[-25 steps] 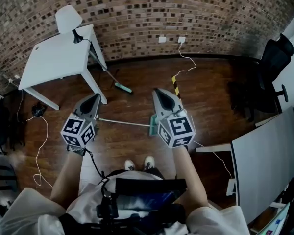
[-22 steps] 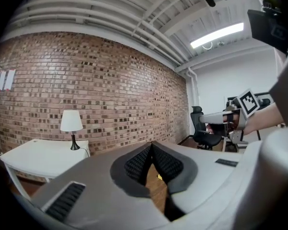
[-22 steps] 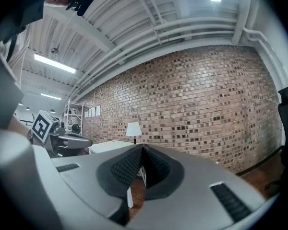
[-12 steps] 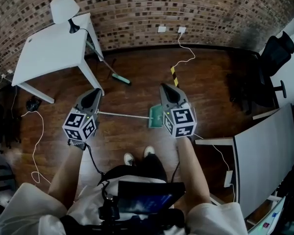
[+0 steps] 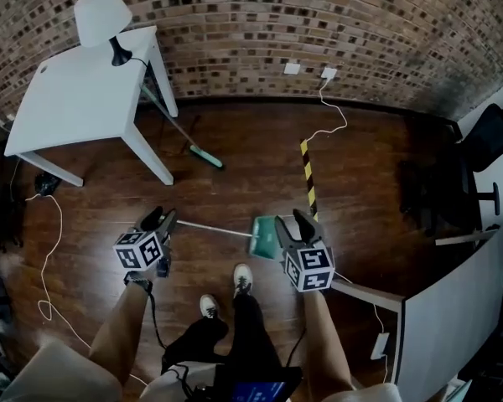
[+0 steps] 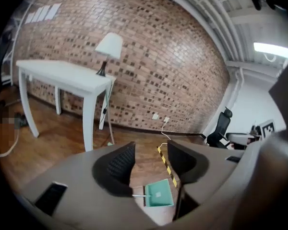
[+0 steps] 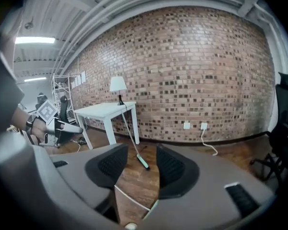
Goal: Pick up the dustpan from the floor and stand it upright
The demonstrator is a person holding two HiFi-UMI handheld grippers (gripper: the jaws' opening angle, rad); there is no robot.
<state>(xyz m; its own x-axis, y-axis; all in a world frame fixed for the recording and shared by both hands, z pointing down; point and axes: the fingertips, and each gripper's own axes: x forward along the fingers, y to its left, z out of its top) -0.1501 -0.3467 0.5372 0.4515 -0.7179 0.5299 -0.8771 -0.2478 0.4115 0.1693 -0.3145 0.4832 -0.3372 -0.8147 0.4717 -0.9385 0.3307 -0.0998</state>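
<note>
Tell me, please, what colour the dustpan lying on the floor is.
The dustpan is mint green, with a thin pale handle; the left gripper view shows it best.

dustpan (image 5: 264, 236) — 1 | broom (image 5: 208, 157) 1 | tables (image 5: 75, 99) (image 5: 453, 291) 2 | lamp (image 5: 96, 15) 1 | wall sockets (image 5: 292, 68) (image 5: 328, 74) — 2

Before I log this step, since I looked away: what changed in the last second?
The left gripper and right gripper dropped toward the dustpan, jaws opening from shut, nothing gripped yet. The dustpan still lies flat on the floor; broom and table unmoved.
</note>
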